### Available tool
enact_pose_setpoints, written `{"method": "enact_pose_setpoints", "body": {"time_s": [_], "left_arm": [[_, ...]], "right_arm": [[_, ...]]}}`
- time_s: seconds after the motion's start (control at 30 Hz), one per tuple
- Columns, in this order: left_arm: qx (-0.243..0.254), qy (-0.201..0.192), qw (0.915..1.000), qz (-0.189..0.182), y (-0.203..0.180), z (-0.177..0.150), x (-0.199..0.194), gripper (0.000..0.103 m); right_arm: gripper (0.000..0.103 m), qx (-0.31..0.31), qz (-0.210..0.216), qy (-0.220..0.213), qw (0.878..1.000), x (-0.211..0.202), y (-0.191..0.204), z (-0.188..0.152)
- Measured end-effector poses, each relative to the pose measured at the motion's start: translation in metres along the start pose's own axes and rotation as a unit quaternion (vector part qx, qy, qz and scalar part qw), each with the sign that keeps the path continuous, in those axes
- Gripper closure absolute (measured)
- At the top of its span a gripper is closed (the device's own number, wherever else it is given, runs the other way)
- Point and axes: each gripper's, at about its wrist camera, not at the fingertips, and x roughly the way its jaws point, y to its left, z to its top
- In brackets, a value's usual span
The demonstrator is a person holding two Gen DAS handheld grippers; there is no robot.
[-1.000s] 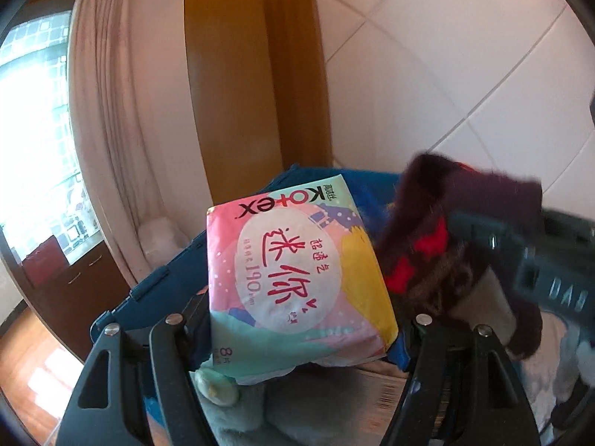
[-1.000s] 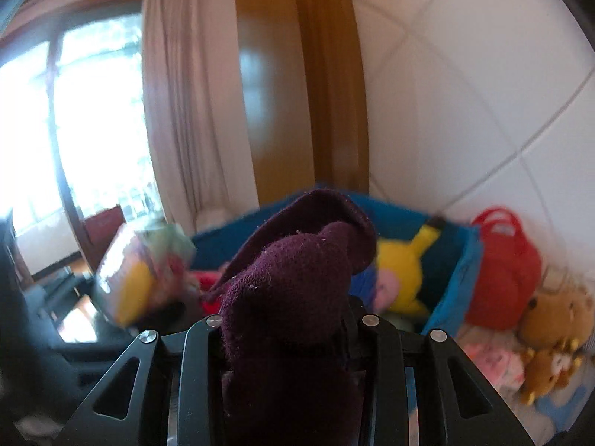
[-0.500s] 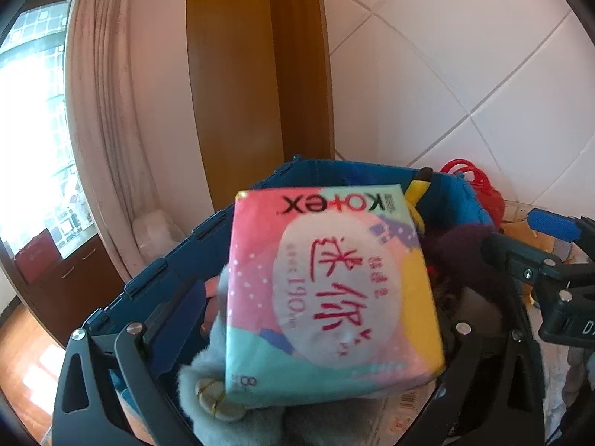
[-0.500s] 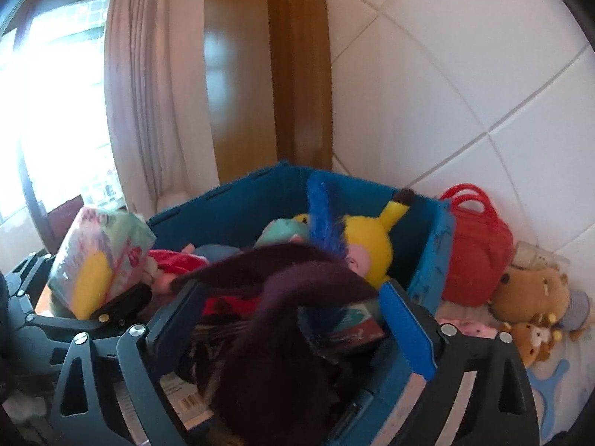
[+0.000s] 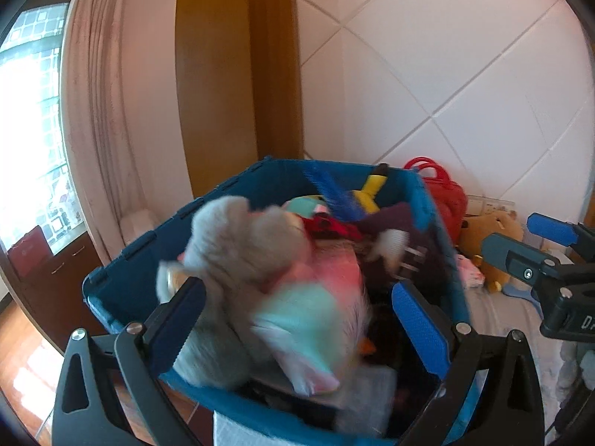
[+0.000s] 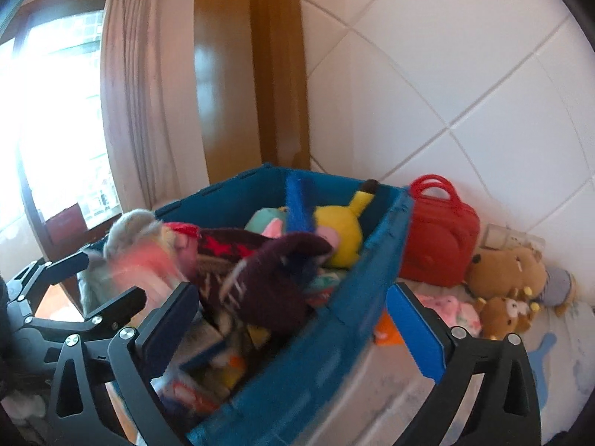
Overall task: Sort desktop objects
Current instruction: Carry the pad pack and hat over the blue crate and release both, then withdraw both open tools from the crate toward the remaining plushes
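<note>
— What changed on your end?

— A second ago my left claw (image 5: 297, 319) was clamped on the pastel pad packet (image 5: 308, 319) and my right claw (image 6: 290, 319) on the maroon sock (image 6: 275, 278). Now both claws are spread wide and hold nothing. The packet shows blurred with a grey plush (image 5: 238, 245) over the blue bin (image 5: 126, 282); the sock lies on the heap inside.

— So?

— Two items binned, I'd judge. The bears (image 6: 509, 278) sit outside the bin.
</note>
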Motion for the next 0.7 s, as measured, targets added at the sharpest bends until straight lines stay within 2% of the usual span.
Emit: {"method": "enact_pose_setpoints", "body": {"time_s": [0.17, 0.43, 0.7], "left_arm": [[-0.002, -0.005, 0.9999, -0.011, -0.050, -0.017, -0.033, 0.001], [0.009, 0.007, 0.9996, -0.026, -0.145, -0.047, -0.075, 0.001], [0.024, 0.017, 0.9991, -0.032, -0.208, -0.066, -0.103, 0.001]], "right_arm": [[0.000, 0.003, -0.010, -0.001, 1.000, -0.046, -0.033, -0.022], [0.000, 0.021, -0.042, 0.011, 0.999, -0.121, -0.117, -0.069], [0.000, 0.042, -0.056, 0.019, 0.997, -0.177, -0.181, -0.105]]}}
